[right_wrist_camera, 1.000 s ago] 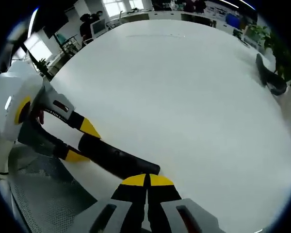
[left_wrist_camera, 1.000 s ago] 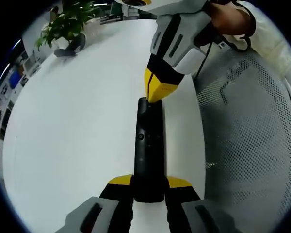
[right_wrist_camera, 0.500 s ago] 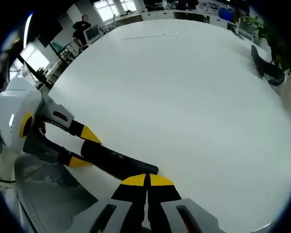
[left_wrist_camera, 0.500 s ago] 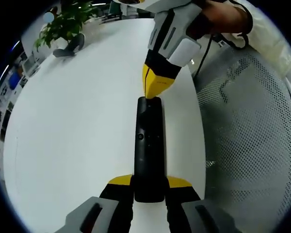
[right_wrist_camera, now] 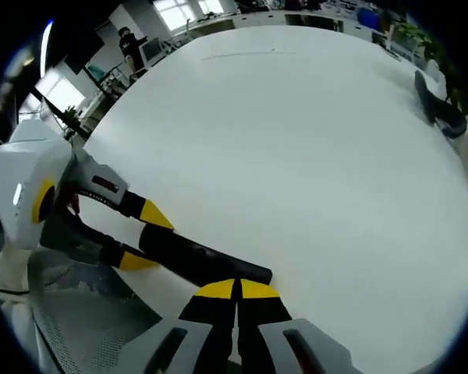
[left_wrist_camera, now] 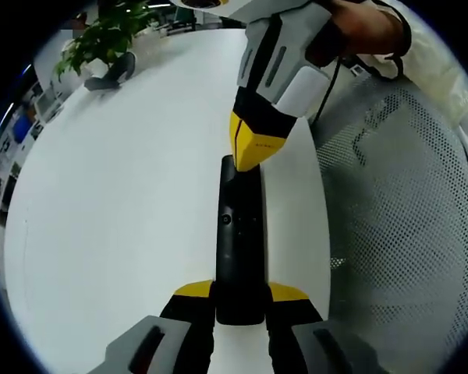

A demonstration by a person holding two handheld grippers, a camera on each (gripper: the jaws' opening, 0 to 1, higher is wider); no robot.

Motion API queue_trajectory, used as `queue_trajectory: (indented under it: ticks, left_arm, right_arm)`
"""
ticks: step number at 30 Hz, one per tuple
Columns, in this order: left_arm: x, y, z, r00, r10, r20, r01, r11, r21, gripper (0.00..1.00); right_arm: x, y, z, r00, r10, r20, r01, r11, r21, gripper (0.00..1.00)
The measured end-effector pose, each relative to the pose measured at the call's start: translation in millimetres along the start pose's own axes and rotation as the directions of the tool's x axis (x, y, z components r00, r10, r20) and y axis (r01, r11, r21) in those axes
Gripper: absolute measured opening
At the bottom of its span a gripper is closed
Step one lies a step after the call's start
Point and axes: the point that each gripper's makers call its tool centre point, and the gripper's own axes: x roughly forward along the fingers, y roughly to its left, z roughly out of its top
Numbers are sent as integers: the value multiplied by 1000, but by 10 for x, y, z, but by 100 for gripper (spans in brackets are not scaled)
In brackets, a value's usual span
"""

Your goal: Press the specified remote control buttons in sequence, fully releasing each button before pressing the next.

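Two grippers meet: left gripper (left_wrist_camera: 239,300) jaws clamp the remote control (left_wrist_camera: 240,241); right gripper (left_wrist_camera: 252,150), jaws closed together, has dropped back onto its far end, likely a fresh press.

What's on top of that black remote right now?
The right hand-held gripper's shut yellow tips rest over the remote's far end. The left hand-held gripper clamps its near end. One small round button shows mid-body; whatever lies under the tips is covered.
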Motion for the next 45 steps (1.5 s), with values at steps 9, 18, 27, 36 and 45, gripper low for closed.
queue_trajectory:
  ticks: [9, 18, 27, 36, 45]
  left_arm:
    - [0, 3, -3, 1000, 5, 3, -5, 1000, -1, 24]
    - [-4, 3, -3, 1000, 3, 7, -3, 1000, -3, 24]
    - [-6, 0, -5, 1000, -2, 12, 3, 1000, -5, 24]
    - [-5, -1, -2, 1000, 5, -8, -5, 1000, 0, 24]
    - [0, -2, -1, 1000, 11, -17, -11, 1000, 4, 24]
  right_arm:
    - [-7, -8, 2, 1000, -4, -4, 4, 1000, 1, 0]
    - [2, -14, 6, 999, -14, -34, 15, 1000, 16, 0]
    - [1, -30, 12, 999, -14, -33, 16, 998, 67, 0]
    - [-10, -11, 6, 1000, -6, 8, 5, 997, 80, 0]
    - [-4, -7, -1, 1000, 2, -3, -2, 992, 123, 0]
